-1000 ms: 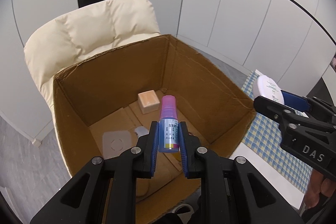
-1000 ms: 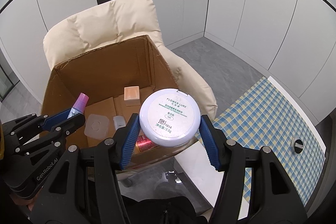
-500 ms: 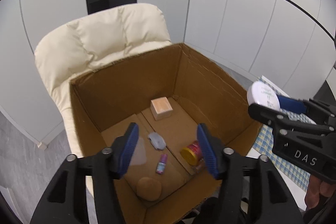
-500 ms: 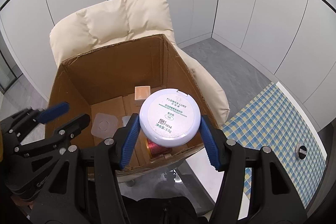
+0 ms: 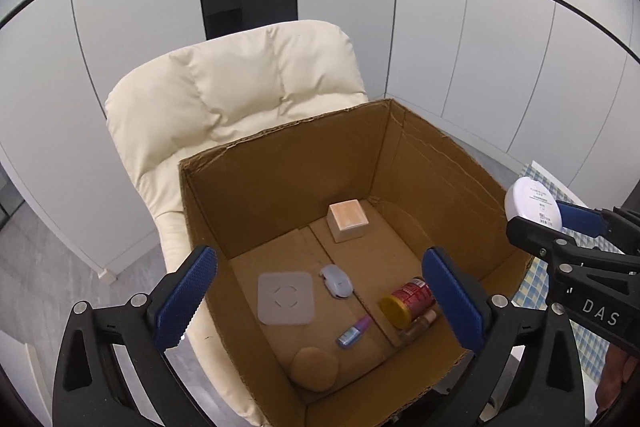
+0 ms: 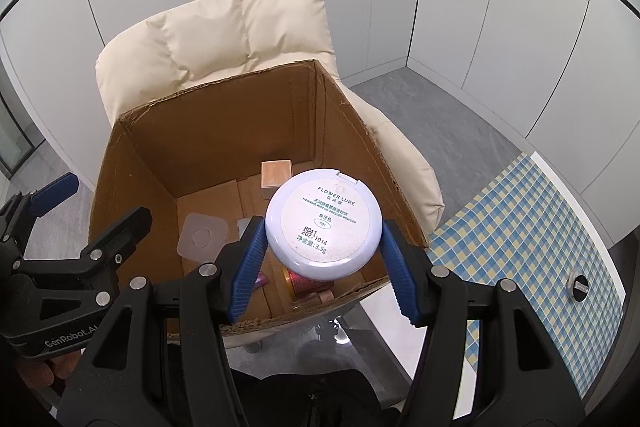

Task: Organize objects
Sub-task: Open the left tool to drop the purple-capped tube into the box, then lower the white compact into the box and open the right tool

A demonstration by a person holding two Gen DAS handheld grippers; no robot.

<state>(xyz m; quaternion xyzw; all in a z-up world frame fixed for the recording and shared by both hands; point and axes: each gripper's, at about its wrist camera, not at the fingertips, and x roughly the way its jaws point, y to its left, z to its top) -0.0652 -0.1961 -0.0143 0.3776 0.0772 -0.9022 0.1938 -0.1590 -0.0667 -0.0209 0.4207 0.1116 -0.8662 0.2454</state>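
Above an open cardboard box (image 5: 280,195) that is sitting on a cream padded chair (image 5: 240,87), the left gripper (image 5: 320,303) is hovering with its jaws opening wide and nothing between its blue pads (image 5: 186,295). On the box floor a small bottle with a purple cap (image 5: 354,331) is lying on its side, just beside a round tan puff (image 5: 314,367) and near a translucent square lid (image 5: 285,298). A small grey oval item (image 5: 337,279) is resting close to the lid, a wooden cube (image 5: 347,220) is standing by the far wall, and a red can with a yellow lid (image 5: 408,301) is lying on its side toward the right wall, touching a tan tube (image 5: 420,323).

The right gripper (image 6: 322,261) is gripping a round white powder compact (image 6: 323,225) by its edge between its two blue pads, holding it flat-face-up over the near right part of the box. To the right, a blue and yellow checked cloth (image 6: 532,227) is covering a table (image 6: 400,331).
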